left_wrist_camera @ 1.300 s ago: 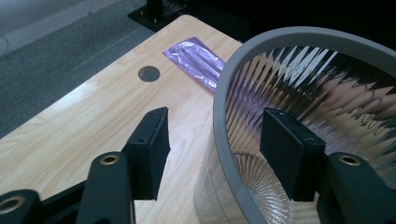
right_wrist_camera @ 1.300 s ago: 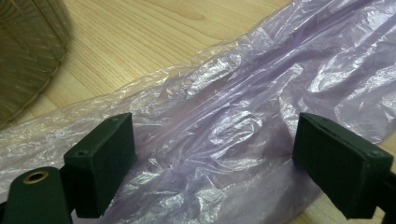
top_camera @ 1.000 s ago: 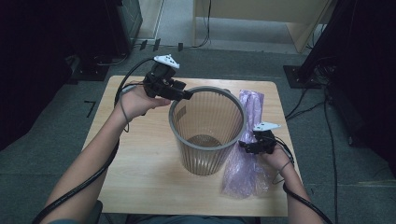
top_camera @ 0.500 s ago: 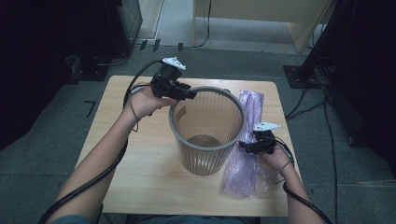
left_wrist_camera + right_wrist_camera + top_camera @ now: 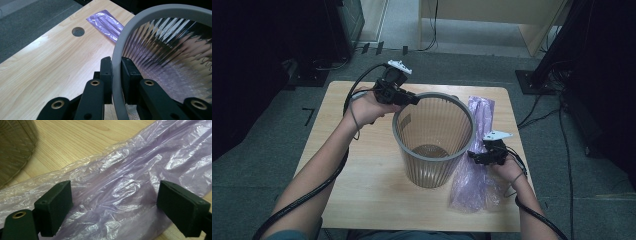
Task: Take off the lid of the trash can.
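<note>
A grey ribbed waste bin (image 5: 432, 150) stands upright in the middle of the wooden table. My left gripper (image 5: 408, 100) is at its far left rim (image 5: 116, 75). Its jaws have just been closing, and they now clamp the rim with one pad outside and one inside; the left gripper (image 5: 117, 61) is shut on it. A crumpled purple plastic bag (image 5: 477, 185) lies flat on the table to the right of the bin. My right gripper (image 5: 478, 157) hovers low over the bag (image 5: 117, 185), and the right gripper (image 5: 115, 202) stands open wide with the plastic beneath its jaws.
The table (image 5: 362, 165) has bare wood left of and in front of the bin. A round cable hole (image 5: 78, 31) sits near its far edge, beside the bag's far end (image 5: 105, 21). Dark equipment and cables stand on the floor around the table.
The left gripper's jaws have closed onto the bin's rim, and the left hand has shifted slightly toward the bin. The right gripper and the bag have not moved.
</note>
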